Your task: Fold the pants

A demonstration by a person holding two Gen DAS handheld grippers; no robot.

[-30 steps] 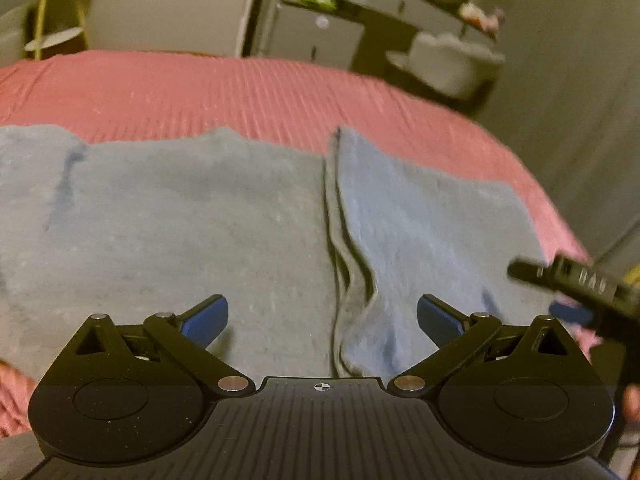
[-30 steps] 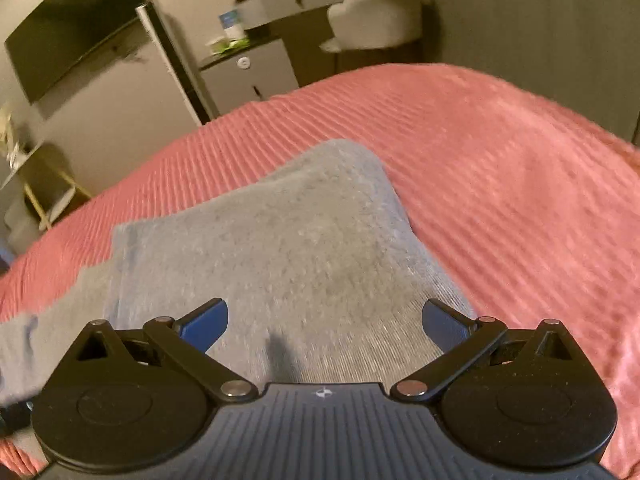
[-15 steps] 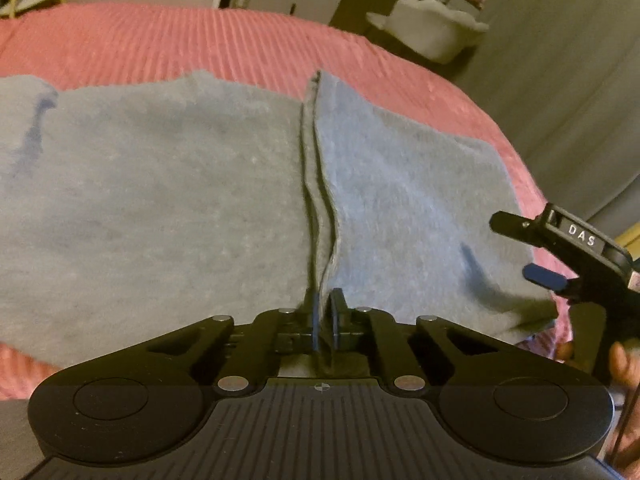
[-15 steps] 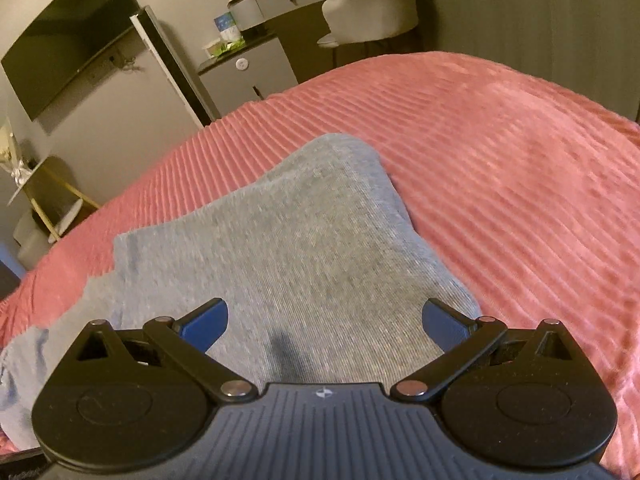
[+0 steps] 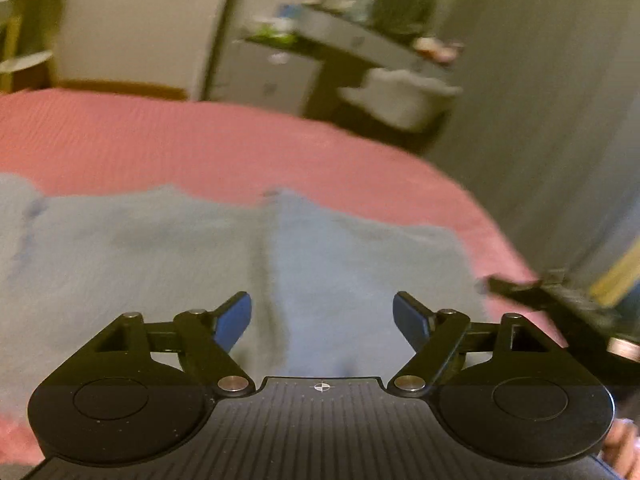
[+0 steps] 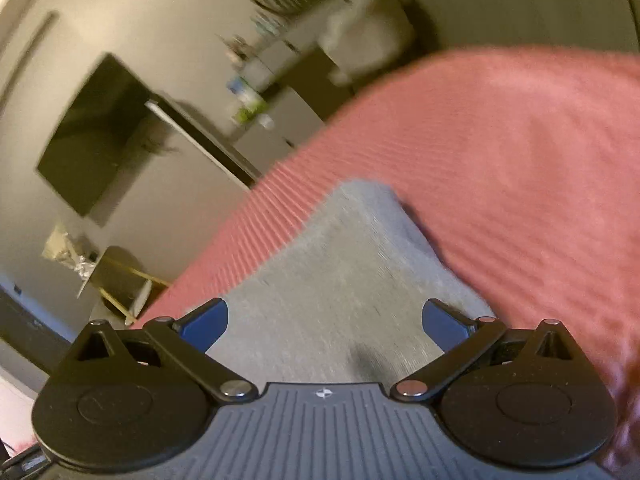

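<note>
The grey-blue pants (image 5: 160, 256) lie flat on the pink bedspread (image 5: 200, 144), with a folded-over part (image 5: 360, 256) on the right. My left gripper (image 5: 322, 316) is open and empty just above the fold's edge. The right gripper shows at the right edge of the left wrist view (image 5: 560, 304). In the right wrist view my right gripper (image 6: 324, 320) is open and empty above the end of the pants (image 6: 340, 264), which narrows to a corner on the bedspread (image 6: 520, 160). Both views are blurred by motion.
Beyond the bed stand a white cabinet (image 5: 264, 76), a dark desk with clutter (image 5: 360, 40) and a pale chair (image 5: 400, 96). A dark TV (image 6: 96, 132) hangs on the wall. A grey curtain (image 5: 560, 100) hangs to the right.
My left gripper was shut on the pants' fold edge half a second ago; it has opened, let go and lifted back. My right gripper stayed open and tilted, its view rolling left.
</note>
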